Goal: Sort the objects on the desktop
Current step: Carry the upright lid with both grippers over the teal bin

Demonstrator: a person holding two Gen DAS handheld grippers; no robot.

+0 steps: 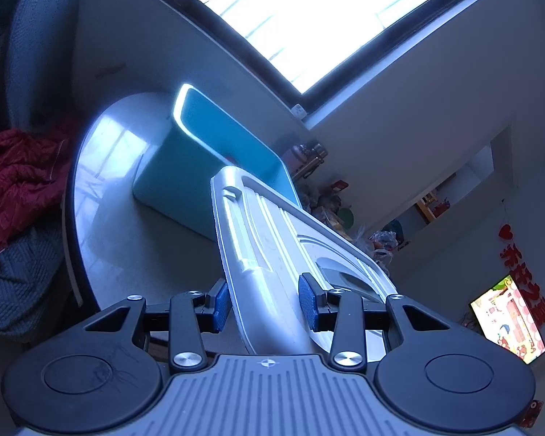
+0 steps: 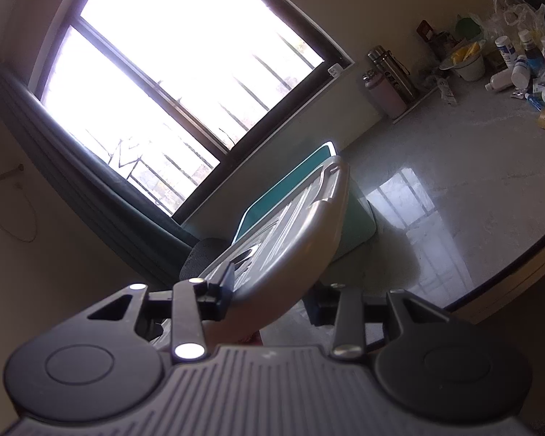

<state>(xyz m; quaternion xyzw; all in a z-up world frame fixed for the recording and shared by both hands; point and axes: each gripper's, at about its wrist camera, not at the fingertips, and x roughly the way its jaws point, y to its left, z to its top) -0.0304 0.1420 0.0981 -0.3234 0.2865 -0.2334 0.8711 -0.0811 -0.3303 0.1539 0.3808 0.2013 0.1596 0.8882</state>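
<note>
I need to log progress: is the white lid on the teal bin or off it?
Off: both tools hold the white lid tilted above the teal bin, whose rim shows uncovered.

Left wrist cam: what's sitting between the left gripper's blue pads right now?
The near end of the grey lid, held between the left gripper's pads. It reaches toward the teal bin.

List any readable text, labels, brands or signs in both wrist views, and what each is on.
None can be read with certainty.
Red wall hanging: characters, too distorted to read.
Screen: cartoon picture, no legible text.
Bottles on the table: labels too small.
White lid, held over the teal box by both grippers: no lettering visible.
</note>
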